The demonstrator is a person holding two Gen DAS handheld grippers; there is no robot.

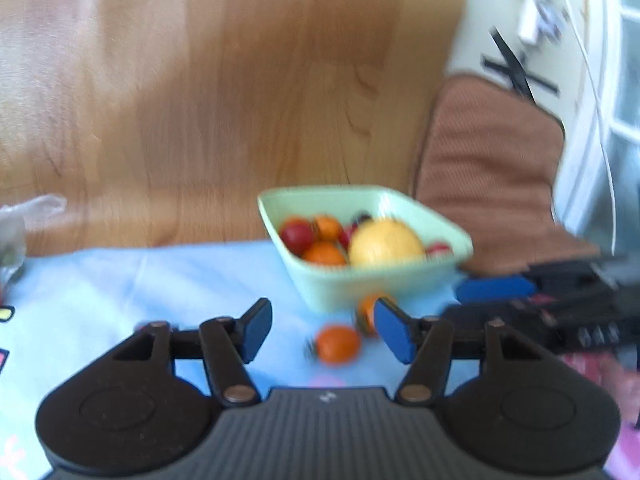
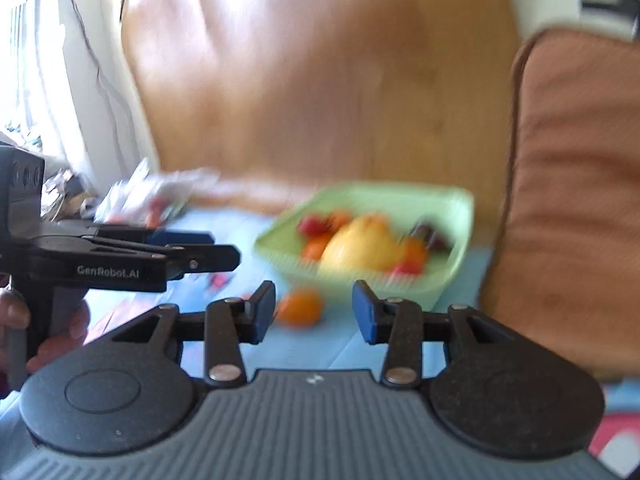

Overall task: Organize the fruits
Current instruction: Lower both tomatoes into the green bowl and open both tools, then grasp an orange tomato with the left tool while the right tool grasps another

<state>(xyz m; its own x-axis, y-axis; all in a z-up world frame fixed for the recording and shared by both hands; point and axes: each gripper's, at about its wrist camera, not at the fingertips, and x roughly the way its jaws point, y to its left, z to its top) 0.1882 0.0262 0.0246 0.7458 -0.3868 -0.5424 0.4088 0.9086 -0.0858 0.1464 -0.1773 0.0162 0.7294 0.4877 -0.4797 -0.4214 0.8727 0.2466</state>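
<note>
Jaws of both grippers apart, empty; bowl [image 1: 360,276] corner faces left gripper [image 1: 323,330].

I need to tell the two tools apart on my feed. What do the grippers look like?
Both look alike: black linkage arms with round metal pivot pins, blue pads on the fingers, round black housings and a ribbed grey body. The left gripper, seen side-on from the right wrist, carries white "GenRobot.AI" lettering and a grey handle. The right gripper shows no lettering here.
</note>
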